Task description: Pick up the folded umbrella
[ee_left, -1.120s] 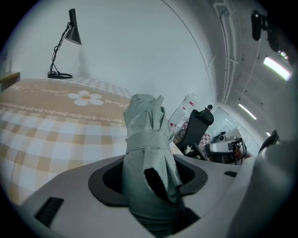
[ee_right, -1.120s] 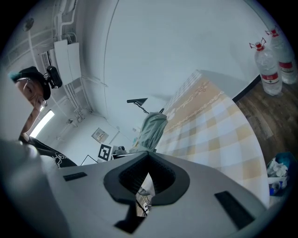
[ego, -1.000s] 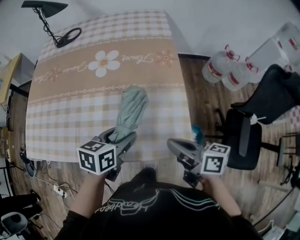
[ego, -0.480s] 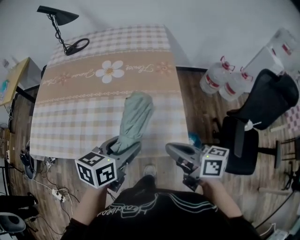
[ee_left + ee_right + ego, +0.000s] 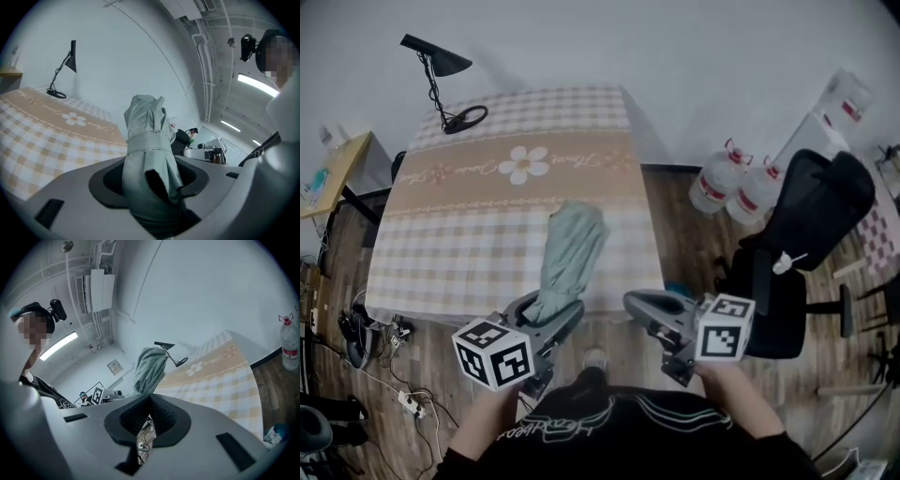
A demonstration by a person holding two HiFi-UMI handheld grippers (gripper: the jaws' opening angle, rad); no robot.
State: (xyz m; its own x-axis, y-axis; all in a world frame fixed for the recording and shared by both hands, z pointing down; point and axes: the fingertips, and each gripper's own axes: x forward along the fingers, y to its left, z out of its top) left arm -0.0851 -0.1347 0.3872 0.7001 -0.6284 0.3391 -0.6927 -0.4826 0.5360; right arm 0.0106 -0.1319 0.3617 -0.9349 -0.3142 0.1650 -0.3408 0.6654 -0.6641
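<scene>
Over the table's six o'clock edge, the left gripper is clamped on the near end of the folded umbrella, which slants toward twelve, apparently lifted clear. At its three o'clock, the right gripper is pinched together, empty. Gripped at one end only, the slick fabric could slide out in a swing.

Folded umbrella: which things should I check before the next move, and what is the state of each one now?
1. Grip: the left gripper is shut on the folded umbrella: ok.
2. Clearance: the umbrella is off the table, tip raised: ok.
3. Bundle: the strap is wrapped round the canopy: ok.
4. Free hand: the right gripper has its jaws together, nothing between: ok.
5. Handle end behind the left jaws: hidden, cannot tell.
6. Obstacle: the lamp stands at the far corner, apart from the umbrella: ok.
</scene>
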